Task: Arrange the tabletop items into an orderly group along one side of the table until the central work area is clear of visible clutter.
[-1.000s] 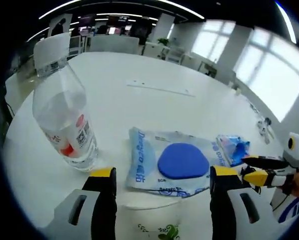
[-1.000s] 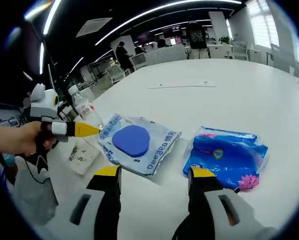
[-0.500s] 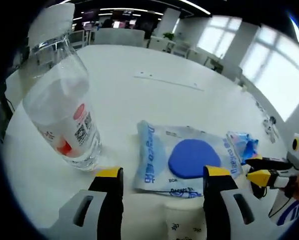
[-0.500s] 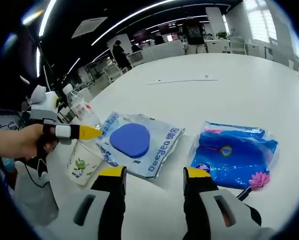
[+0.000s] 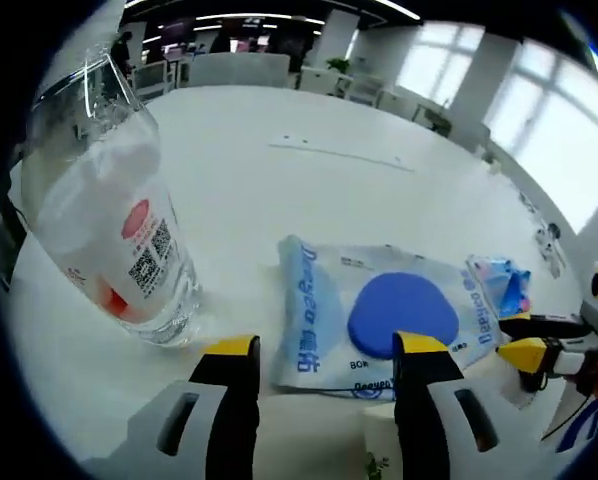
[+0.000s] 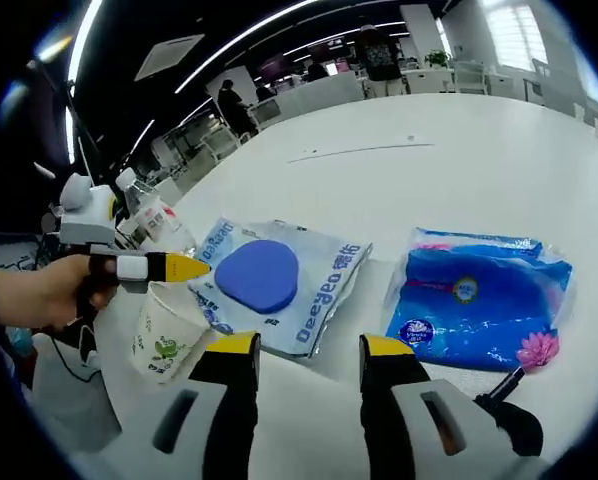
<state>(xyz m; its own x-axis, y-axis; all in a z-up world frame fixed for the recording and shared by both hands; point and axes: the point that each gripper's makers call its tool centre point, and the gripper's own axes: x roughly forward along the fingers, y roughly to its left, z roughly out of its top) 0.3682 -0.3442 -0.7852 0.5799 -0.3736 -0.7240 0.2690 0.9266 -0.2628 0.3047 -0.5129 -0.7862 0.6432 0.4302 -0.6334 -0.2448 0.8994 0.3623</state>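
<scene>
A clear water bottle [image 5: 109, 230] stands at the left of the white table [image 5: 279, 200], close in the left gripper view. A pale pouch with a blue disc [image 5: 379, 320] lies in the middle, and a blue packet [image 5: 504, 290] lies to its right. My left gripper [image 5: 325, 345] is open, and a paper cup [image 5: 379, 455] peeks out low by its right jaw. In the right gripper view the cup [image 6: 164, 335] stands under the left gripper [image 6: 184, 268], beside the pouch [image 6: 269, 280]. My right gripper [image 6: 309, 345] is open over bare table, near the packet [image 6: 479, 310].
A thin white strip [image 6: 354, 152] lies far across the table. A hand [image 6: 39, 295] holds the left gripper at the table's near-left edge. The bottle [image 6: 154, 215] stands behind the cup. A black cable [image 6: 504, 385] lies by the packet. Desks and chairs stand beyond the table.
The cup went from tilted to upright under the left gripper. The left gripper's camera came closer to the bottle. Both grippers' jaws stand a little narrower.
</scene>
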